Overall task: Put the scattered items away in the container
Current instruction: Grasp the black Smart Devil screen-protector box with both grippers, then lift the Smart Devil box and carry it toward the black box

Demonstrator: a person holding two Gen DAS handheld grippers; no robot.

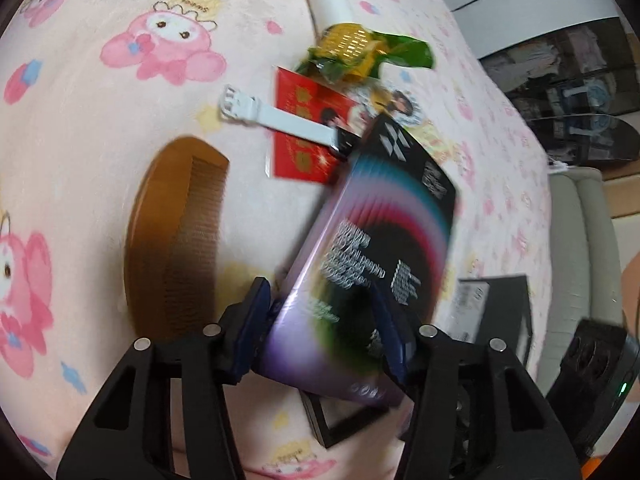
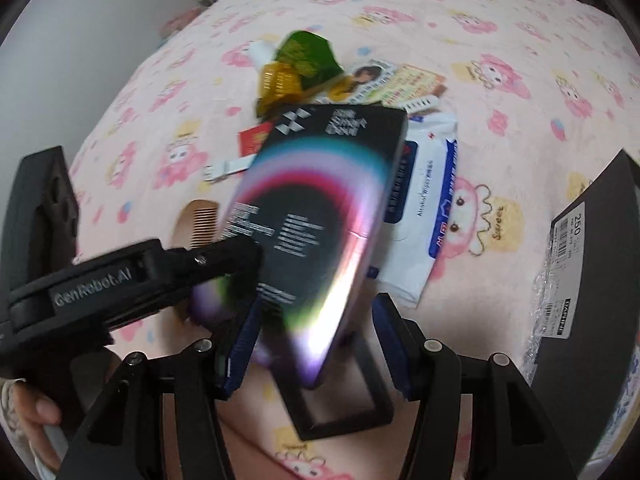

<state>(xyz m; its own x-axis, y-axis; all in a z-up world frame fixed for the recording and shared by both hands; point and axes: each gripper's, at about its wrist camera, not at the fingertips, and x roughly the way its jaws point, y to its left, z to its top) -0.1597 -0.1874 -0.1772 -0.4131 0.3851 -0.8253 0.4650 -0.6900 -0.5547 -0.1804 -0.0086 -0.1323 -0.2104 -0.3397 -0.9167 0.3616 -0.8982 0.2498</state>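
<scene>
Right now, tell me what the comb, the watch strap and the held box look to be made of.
Comb: probably wood, amber-brown, smooth matte, fine teeth. Watch strap: white, looks like rubber or silicone; flexible band with a buckle. Black box in the left gripper: likely glossy printed cardboard, sharp edges, iridescent sheen.

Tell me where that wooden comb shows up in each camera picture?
Left wrist: the wooden comb lies left of centre, beside the held black rainbow box.
Right wrist: the comb peeks out left of centre, partly behind that box.
Shared landmark: the white watch strap.
</scene>
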